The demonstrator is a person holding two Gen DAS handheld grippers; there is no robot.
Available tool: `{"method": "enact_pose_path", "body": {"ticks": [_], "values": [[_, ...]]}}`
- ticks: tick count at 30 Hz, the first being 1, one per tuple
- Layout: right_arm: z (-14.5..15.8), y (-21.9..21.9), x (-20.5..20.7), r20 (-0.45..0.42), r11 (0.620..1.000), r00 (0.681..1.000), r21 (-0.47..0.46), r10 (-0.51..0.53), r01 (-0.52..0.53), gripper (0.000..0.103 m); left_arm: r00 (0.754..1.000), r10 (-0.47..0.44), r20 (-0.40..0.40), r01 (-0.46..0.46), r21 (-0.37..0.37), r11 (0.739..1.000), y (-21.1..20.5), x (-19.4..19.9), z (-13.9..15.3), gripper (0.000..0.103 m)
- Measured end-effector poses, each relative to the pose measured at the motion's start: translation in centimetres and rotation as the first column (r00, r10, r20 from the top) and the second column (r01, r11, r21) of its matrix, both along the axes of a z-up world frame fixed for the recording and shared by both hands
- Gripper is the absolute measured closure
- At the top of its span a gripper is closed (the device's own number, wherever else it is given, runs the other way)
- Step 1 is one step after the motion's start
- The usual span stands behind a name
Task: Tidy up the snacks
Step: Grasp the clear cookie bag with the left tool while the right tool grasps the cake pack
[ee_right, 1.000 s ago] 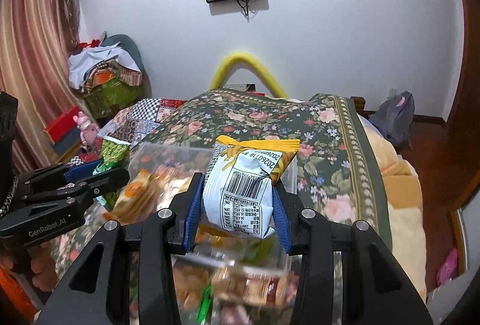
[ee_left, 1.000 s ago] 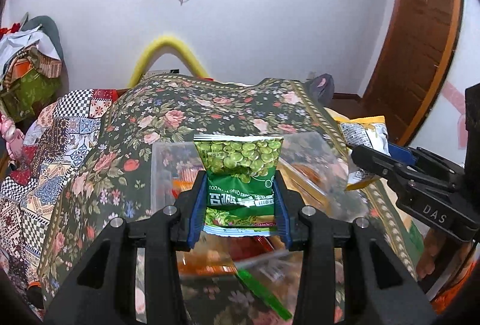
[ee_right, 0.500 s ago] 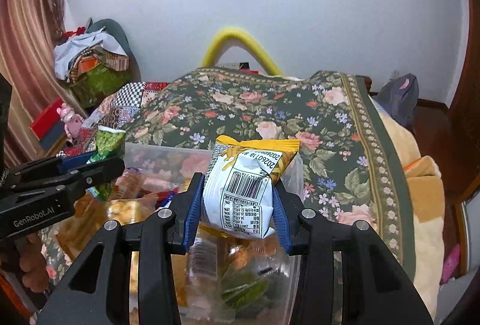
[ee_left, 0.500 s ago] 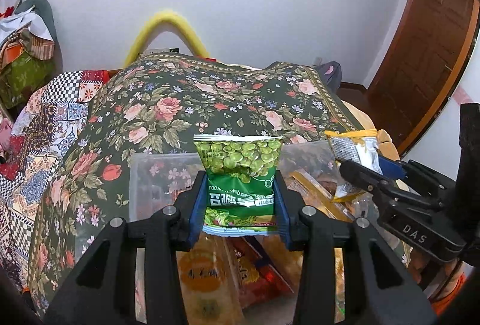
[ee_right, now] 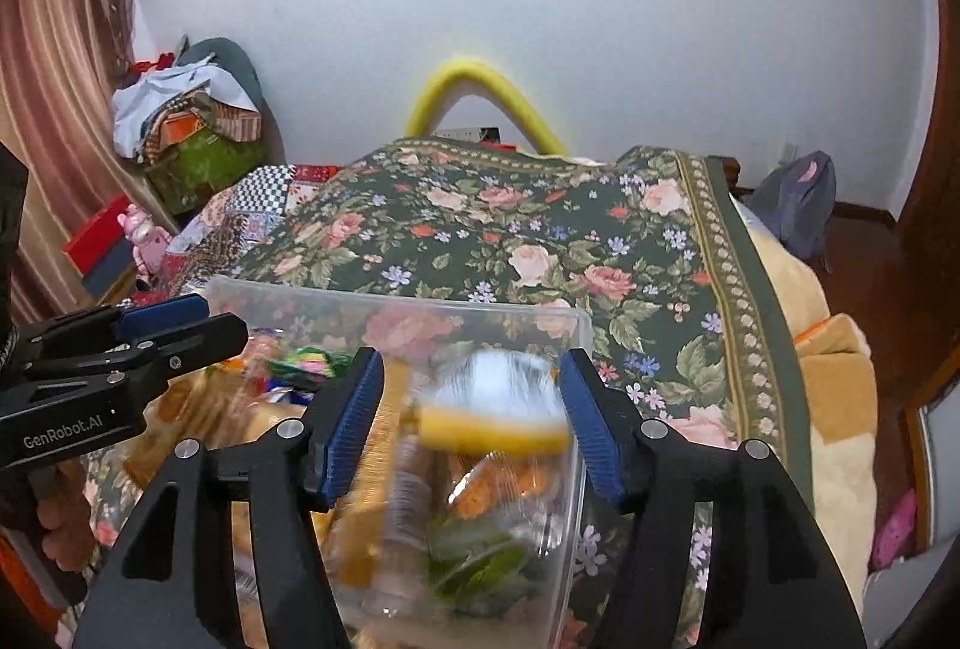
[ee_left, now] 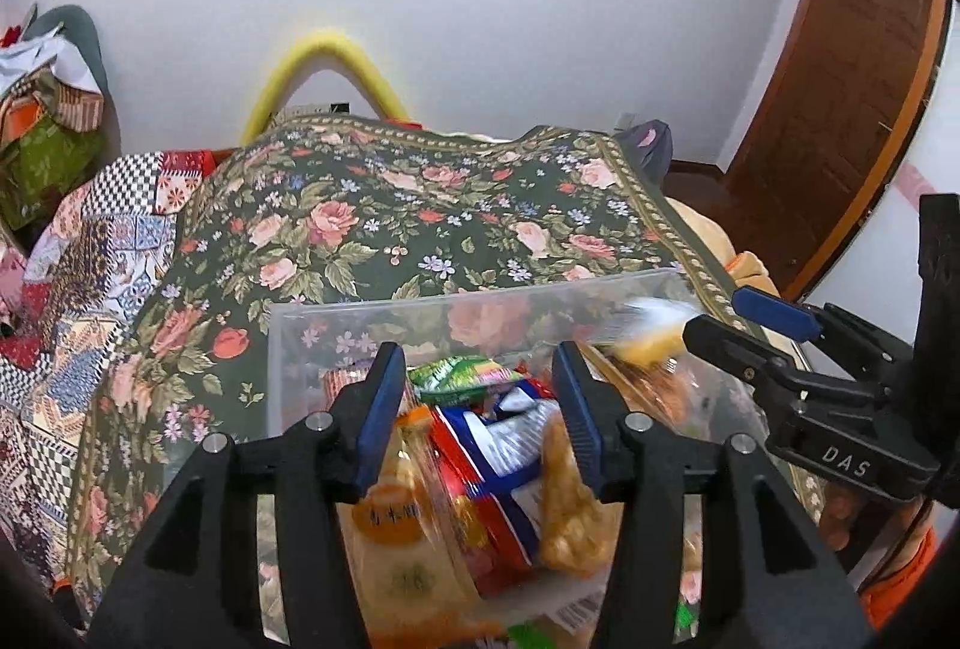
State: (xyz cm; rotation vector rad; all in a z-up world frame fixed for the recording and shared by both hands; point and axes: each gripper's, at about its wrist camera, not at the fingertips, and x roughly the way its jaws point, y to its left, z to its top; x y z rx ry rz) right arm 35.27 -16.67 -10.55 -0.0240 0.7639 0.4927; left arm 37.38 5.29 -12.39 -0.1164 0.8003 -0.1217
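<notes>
- left wrist view: the left gripper hangs over the clear plastic bin on the floral bedspread. its jaws are opening and nothing is between the blue pads; the green snack packet lies just beyond the fingertips, on top of the pile inside the bin.
- same view: under the jaws lie a red, white and blue packet, a pale orange packet with characters too blurred to read, and a bag of puffed yellow pieces.
- same view: the right gripper comes in from the right edge, its body marked "das". a yellow-and-white packet is a blur just off its tips, over the bin's right side.
- right wrist view: the right gripper's jaws are opening too. the yellow-and-white packet sits smeared between the pads, apparently loose and dropping into the bin; the blur hides whether a pad touches it.
- same view: the left gripper shows at the left, labelled "genrobot.ai".
- handling, as i judge it: these packets look light, air-puffed, crinkly and slick, with breakable contents. pinch across a flat sealed edge or the narrow sides, gently, rather than squeezing the belly.
</notes>
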Motion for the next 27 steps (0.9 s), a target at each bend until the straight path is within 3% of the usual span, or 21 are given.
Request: {"method": "enact_pose_path", "body": {"ticks": [7,13,18,27], "values": [[1.3,-1.2,-2.9,0.026,1.0,1.0,0.017,0.017,-0.017,0.032,0.998,-0.04,0.045,0.038,0.047,0.998,-1.4,-4.4,1.7,0.043],[0.7,-2.3,-5.6,0.015,1.0,1.0,0.002,0.02,-0.02,0.018,0.996,-0.079,0.034,0.077,0.051,0.996,-2.5,-7.7,1.4,0.035],[-0.9,-3.3,-7.5,-0.011,1.0,1.0,-0.021,0.004,-0.004,0.009,0.994,-0.107,-0.002,0.107,0.065,0.992,-3.5,-9.9,-0.3,0.034],[-4.4,-3.3,-9.3,-0.07,0.997,0.997,-0.073,0.012,-0.018,0.007,0.989,-0.112,-0.096,0.116,0.027,0.993,-4.2,-11.1,-5.3,0.032]]}}
